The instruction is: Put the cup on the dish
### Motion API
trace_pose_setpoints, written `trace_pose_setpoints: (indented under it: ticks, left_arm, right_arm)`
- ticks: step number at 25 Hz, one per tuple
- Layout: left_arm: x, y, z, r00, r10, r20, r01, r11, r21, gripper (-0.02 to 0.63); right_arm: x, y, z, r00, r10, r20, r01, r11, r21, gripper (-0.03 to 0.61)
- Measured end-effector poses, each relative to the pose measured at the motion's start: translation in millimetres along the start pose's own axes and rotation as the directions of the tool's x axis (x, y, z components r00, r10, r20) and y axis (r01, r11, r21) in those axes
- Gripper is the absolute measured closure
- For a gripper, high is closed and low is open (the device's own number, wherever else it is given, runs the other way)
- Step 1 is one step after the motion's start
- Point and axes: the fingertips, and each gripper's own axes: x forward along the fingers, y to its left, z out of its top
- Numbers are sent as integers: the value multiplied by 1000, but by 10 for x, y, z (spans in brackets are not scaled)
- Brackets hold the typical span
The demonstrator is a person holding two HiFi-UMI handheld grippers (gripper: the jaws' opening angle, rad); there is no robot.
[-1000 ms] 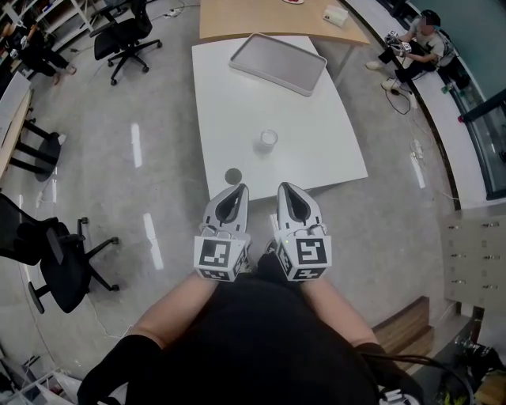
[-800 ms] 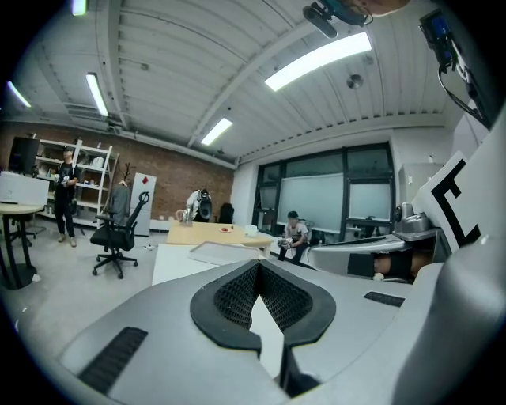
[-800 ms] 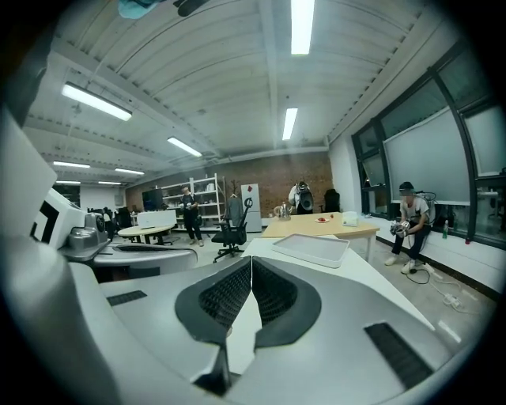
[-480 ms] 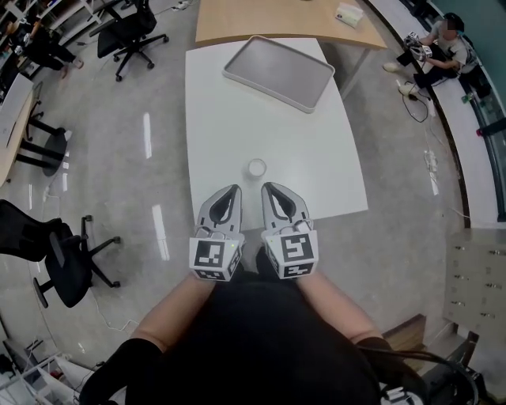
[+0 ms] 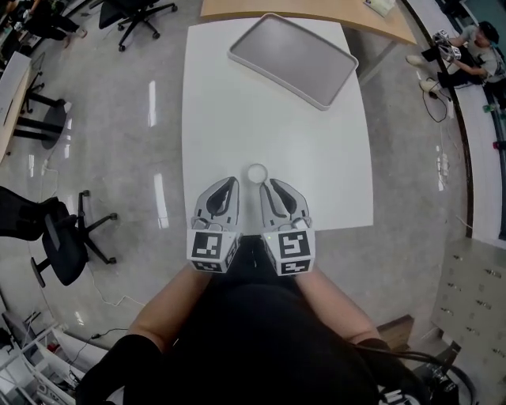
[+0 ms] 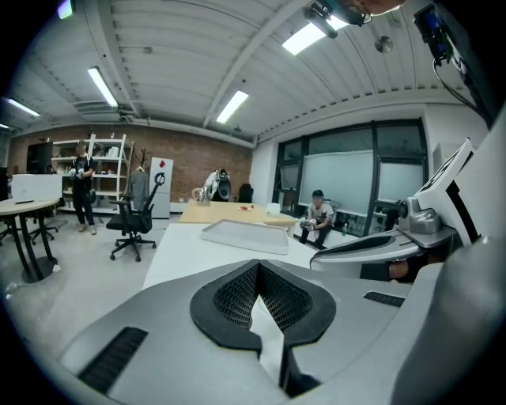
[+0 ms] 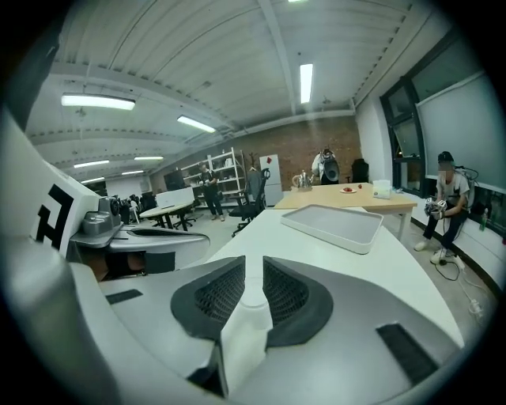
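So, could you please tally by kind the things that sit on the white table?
Cup: 1
Tray: 1
Total: 2

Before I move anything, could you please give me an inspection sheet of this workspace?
Surface: white table, bare apart from the job's things.
Job's things: cup upright near the front edge; gray tray at the far end, empty.
Clutter: nothing seen.
Grippers: left gripper and right gripper, tongs shut, empty; the cup sits just ahead, between them.
Cables: floor cable by the seated person.
Surroundings: office chairs, wooden table.
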Motion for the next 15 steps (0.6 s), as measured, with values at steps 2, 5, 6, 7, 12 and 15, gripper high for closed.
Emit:
trace_pose_setpoints:
  ticks: [2, 5, 6, 7, 12, 15]
  left_arm:
    - [104, 59, -122, 999, -16, -28, 16, 1000, -2, 606]
    - [266, 178, -261, 997, -41, -61, 41, 999, 1, 606]
    - [320, 226, -297, 997, -45, -70, 46, 999, 1, 606]
    - [368, 269, -327, 996, -48, -76, 48, 999, -2, 606]
    - [546, 436, -459, 992, -62, -106, 61, 998, -14, 606]
    - [652, 527, -505, 990, -71, -118, 68, 997, -26, 606]
  right_arm:
    - [140, 15, -127, 999, 18, -45, -17, 1000, 9, 447]
    - [357, 43, -326, 993, 38, -114, -35, 999, 21, 354]
    - [431, 43, -396, 990, 38, -138, -36, 999, 18, 344]
    - [501, 37, -465, 986, 36, -163, -34, 999, 12, 335]
    - [772, -27, -665, 974, 1, -225, 1, 1000, 9, 321]
    - [937, -66, -719, 971, -5, -238, 8, 1000, 13, 321]
